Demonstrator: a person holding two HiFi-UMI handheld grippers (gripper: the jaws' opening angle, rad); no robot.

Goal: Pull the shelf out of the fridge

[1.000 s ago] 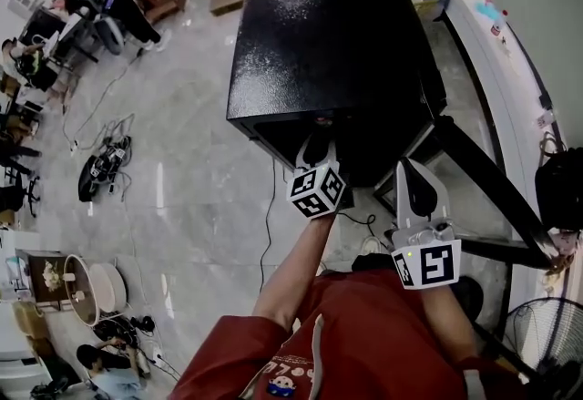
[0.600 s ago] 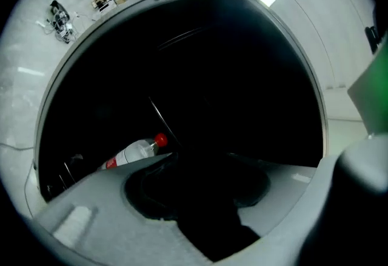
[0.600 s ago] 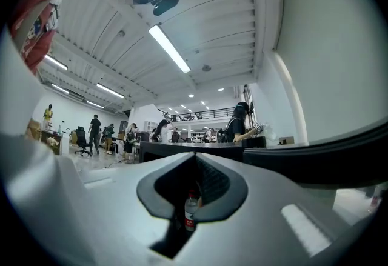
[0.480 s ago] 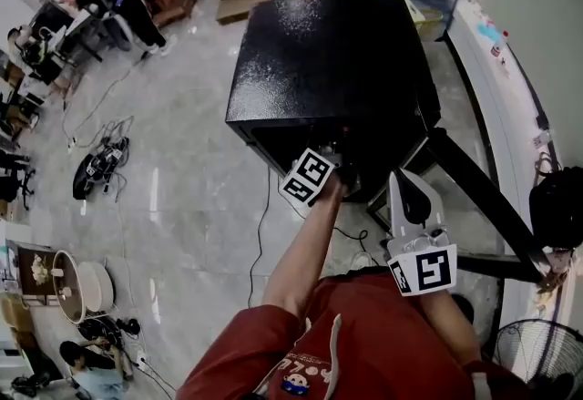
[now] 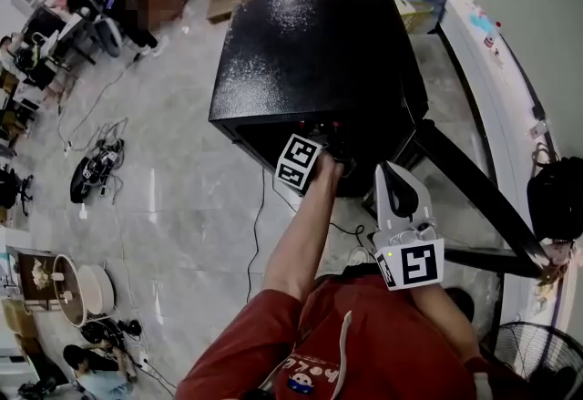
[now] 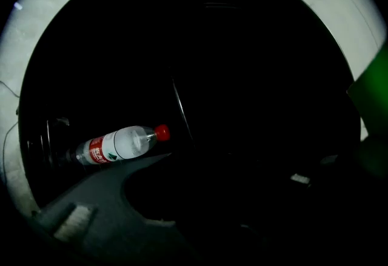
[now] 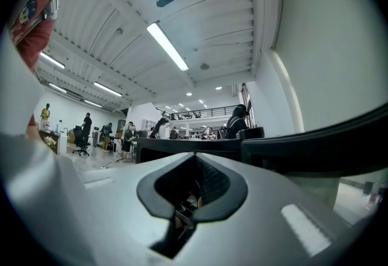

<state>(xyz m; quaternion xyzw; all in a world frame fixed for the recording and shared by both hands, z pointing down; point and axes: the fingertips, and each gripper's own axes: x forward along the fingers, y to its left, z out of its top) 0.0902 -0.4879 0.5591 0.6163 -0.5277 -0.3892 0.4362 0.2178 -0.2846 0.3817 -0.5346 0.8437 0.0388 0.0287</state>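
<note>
Fridge [image 5: 319, 52], boxy with speckled black top, holds a clear plastic bottle [image 6: 118, 145].

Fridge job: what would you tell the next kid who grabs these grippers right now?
Left gripper: open, jaws have just been closing a little, nothing gripped, reaching inside the black box-shaped fridge.
Right gripper: shut, empty, outside near the open black door.
Inside: clear plastic bottle with red cap lying down; shelf too dark to make out.
Done: door open.
To do: grip the shelf, pull it out.
</note>
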